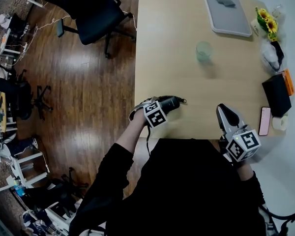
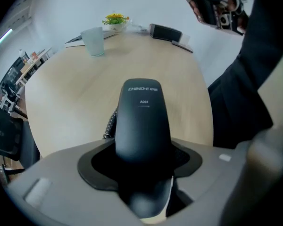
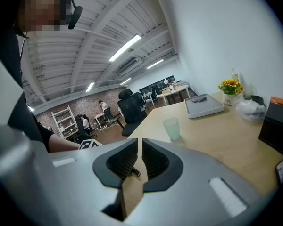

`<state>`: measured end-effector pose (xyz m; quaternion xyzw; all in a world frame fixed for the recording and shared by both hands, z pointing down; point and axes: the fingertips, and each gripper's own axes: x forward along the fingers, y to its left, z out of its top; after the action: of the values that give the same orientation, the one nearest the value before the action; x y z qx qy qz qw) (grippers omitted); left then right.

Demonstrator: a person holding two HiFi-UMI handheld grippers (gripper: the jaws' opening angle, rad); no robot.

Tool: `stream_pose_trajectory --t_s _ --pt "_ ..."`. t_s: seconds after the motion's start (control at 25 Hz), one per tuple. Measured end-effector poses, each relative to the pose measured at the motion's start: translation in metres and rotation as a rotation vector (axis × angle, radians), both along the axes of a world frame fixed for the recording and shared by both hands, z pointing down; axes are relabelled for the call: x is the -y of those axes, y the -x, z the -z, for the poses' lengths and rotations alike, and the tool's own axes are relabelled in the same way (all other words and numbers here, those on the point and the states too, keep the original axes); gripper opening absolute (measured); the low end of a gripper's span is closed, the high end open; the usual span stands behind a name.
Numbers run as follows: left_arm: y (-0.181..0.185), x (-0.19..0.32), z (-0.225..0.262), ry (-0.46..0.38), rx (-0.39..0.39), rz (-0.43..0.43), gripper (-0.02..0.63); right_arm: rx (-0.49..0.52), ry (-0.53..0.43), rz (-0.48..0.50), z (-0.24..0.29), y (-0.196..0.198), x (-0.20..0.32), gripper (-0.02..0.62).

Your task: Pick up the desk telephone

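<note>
We see a matt black plastic handset (image 2: 141, 121), a smooth pale wood-look table (image 1: 187, 28), a frosted translucent cup (image 1: 204, 50), a glossy dark wooden floor (image 1: 88, 92) and a grey matt tray (image 1: 226, 14)

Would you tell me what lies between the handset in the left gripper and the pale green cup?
Nothing: only bare tabletop separates the handset and the cup, as both the head view and the left gripper view show.

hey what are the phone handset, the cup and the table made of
Handset: black plastic by its moulded shape, matte with soft sheen. Cup: pale green, translucent, probably frosted plastic, possibly glass. Table: light wood-grain top, likely laminate, evenly smooth.
</note>
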<state>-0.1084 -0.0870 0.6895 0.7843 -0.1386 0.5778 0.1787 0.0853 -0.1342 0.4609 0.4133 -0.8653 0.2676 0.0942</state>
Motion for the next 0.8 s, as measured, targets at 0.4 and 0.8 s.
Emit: stream_pose_trajectory --t_s 0.4,0.8 --pt "0.013 0.008 0.013 -0.119 -0.063 0.273 0.262 0.015 -0.018 -0.015 0.004 -0.014 0.000 0.023" --pt "-0.006 0.054 0.207 -0.533 -0.418 0.620 0.262 0.039 -0.070 -0.003 0.028 -0.010 0.019 0.017"
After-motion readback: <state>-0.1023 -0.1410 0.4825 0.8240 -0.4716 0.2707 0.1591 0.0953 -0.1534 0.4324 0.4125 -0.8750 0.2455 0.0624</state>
